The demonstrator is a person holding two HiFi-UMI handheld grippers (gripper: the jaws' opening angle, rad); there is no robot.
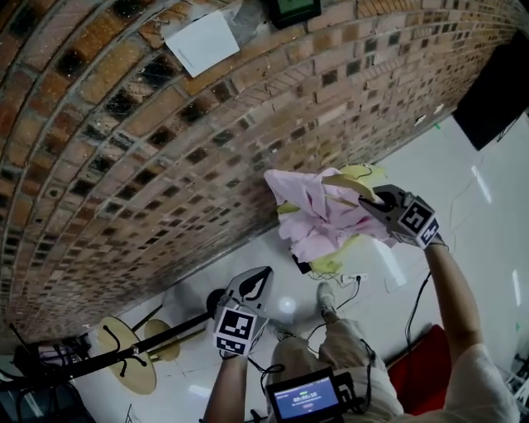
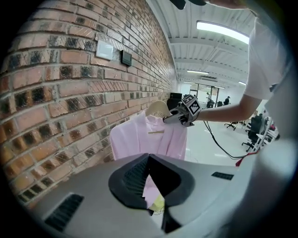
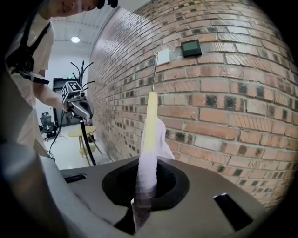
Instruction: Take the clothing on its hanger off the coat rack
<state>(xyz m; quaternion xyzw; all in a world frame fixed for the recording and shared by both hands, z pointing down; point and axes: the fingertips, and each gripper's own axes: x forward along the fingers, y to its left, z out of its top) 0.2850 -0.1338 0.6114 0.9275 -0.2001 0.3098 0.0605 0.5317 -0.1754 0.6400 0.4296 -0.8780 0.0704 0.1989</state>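
A pink garment hangs on a cream hanger in front of the brick wall, off the rack. My right gripper is shut on the hanger's shoulder and the cloth over it. In the right gripper view the hanger rises from the closed jaws of the right gripper, its metal hook free in the air. My left gripper is shut and empty, lower and to the left of the garment. From the left gripper the garment hangs ahead. The black coat rack stands at lower left.
The brick wall carries a white plate and a dark panel. Round wooden stools stand by the rack. A red object and cables lie on the glossy white floor. A small screen hangs on the person's chest.
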